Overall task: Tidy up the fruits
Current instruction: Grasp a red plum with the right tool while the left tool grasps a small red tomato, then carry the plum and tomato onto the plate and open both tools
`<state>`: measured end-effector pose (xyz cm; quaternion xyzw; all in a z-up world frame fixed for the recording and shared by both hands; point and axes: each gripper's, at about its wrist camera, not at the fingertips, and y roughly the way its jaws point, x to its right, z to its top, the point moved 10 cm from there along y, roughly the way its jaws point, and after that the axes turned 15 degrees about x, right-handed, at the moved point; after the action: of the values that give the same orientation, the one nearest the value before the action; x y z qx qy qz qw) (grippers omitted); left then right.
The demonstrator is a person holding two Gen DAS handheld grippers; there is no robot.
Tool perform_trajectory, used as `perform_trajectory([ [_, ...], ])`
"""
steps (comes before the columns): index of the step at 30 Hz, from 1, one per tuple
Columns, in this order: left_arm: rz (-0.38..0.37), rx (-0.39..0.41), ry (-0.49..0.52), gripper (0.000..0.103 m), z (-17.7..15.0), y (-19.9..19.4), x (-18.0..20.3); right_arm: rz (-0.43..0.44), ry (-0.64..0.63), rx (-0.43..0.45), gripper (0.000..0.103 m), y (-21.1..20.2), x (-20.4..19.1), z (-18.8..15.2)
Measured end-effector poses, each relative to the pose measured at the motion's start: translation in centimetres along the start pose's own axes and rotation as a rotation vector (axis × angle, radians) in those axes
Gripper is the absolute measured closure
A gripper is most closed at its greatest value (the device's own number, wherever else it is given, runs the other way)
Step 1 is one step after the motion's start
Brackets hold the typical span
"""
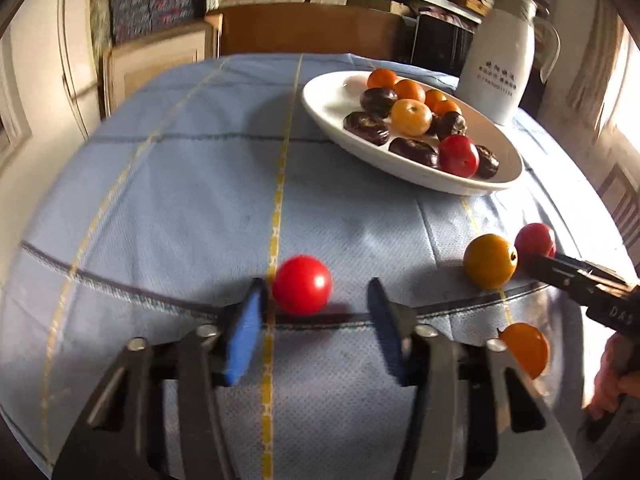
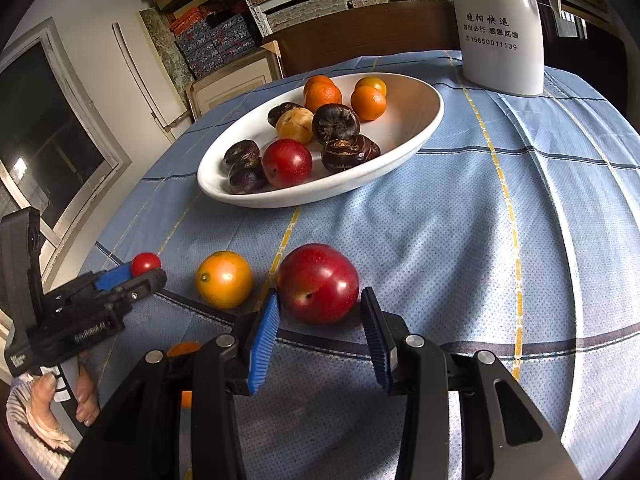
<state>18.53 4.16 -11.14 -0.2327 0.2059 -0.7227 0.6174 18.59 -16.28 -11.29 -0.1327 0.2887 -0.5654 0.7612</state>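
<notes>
Two loose fruits bracketed for transfer to the dish

At lower centre, the small red tomato (image 1: pixel 302 285) is flanked by the half-open left gripper (image 1: pixel 316 300), ungripped; the red plum (image 2: pixel 318 283) sits between the right gripper (image 2: pixel 320 312) pads, contact unclear. The white dish (image 2: pixel 416 136) waits above.

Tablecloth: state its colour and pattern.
Light blue tablecloth with dark and yellow grid stripes; clearest in the right wrist view.
</notes>
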Motion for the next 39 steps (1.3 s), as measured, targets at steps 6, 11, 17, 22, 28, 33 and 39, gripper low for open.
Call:
perform_trajectory([
  [6,0.018,0.043,0.042,0.056,1.1,0.3,0.5,-0.006,-0.010,-0.002,0.061,0.0,-0.1,0.0],
  [11,-0.007,-0.001,0.009,0.056,0.3,0.7,0.3,-0.004,-0.007,-0.003,0.061,-0.1,-0.2,0.0],
  [17,-0.021,0.014,-0.015,0.075,0.3,0.2,0.3,0.002,0.001,0.003,0.064,-0.2,-0.2,0.1],
  [22,-0.051,0.032,-0.036,0.075,0.6,-0.4,0.6,0.001,-0.007,0.017,0.065,-0.5,-0.2,0.3],
  [28,-0.054,0.082,-0.015,0.075,1.4,-1.4,1.2,0.000,-0.001,0.045,0.065,-1.0,-0.1,0.8],
  [33,-0.079,0.133,-0.006,0.075,3.8,-2.1,2.7,0.021,0.026,0.144,0.065,-2.7,-0.2,3.2],
  [39,-0.118,0.142,0.009,0.075,8.4,0.5,5.2,0.003,0.083,0.173,0.065,-1.4,1.4,7.0],
])
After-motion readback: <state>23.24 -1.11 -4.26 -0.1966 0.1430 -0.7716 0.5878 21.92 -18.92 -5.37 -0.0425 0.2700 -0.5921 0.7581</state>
